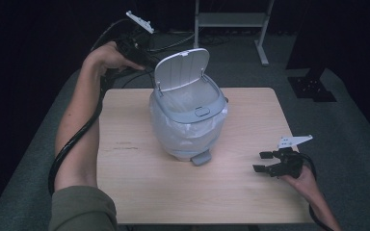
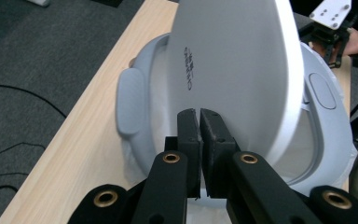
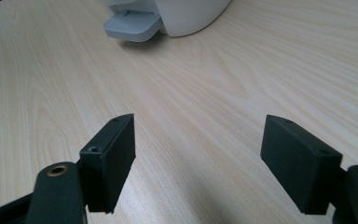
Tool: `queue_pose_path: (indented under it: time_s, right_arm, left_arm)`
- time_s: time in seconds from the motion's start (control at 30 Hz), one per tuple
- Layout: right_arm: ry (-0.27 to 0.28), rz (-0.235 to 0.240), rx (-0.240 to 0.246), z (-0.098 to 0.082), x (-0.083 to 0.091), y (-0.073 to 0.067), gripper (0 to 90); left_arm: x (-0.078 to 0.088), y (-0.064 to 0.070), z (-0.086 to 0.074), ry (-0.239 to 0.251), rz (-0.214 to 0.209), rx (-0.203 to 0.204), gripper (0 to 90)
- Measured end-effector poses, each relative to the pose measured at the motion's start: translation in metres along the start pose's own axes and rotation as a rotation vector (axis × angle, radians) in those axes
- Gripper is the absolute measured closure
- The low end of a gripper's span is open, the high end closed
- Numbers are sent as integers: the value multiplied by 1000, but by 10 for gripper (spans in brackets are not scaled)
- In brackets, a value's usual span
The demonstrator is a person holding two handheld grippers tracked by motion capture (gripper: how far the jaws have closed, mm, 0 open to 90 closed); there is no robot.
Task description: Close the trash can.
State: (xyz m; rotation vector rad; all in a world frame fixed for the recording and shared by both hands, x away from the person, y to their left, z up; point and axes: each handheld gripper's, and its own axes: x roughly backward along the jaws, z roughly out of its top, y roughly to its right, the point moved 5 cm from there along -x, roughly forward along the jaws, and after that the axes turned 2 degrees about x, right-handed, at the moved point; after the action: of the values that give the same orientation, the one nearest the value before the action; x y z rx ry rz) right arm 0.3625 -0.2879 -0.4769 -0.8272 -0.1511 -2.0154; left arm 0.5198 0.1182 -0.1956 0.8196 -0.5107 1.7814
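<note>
Light wood table [image 1: 139, 192] on grey carpet, dark surroundings; a metal rack stands beyond the far edge.

Near edge, about 4 o'clock from table centre in the high view: right gripper [image 1: 261, 161] held low over the wood, jaws standing wide apart, nothing between them. The right gripper view looks between its pads across bare woodgrain to the bin's foot pedal [image 3: 131, 26] at 11 o'clock, well apart from the jaws. The high view shows that pedal at the bin's near base.

Centre: small white pedal bin [image 1: 188, 130] with a plastic liner, standing upright on the table. Its lid [image 1: 180, 68] is swung up, hinged at the far side.

Far, 11 o'clock: left gripper [image 1: 147, 61] just behind the raised lid. The left gripper view shows what the high view hides: the two pads pressed together with nothing clamped, their tips close against the lid's back face; contact cannot be told. Black handwriting [image 2: 188, 68] shows on that face.
</note>
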Motion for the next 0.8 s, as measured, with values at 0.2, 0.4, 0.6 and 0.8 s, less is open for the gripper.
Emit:
queue_pose_path:
  time_s: [0.2,0.4,0.6,0.8]
  right_arm:
    - [0,2,6,1,-1,-2,250]
    - [-1,4,14,1,-1,-3,250]
    - [-3,5,14,2,-2,-3,250]
    - [-5,7,17,3,-3,-4,250]
  left_arm:
    - [-6,9,4,-10,-13,-24,871]
    - [-10,14,4,-10,-21,-29,866]
    - [-17,20,3,-19,-38,-45,862]
    - [-23,24,3,-28,-43,-60,859]
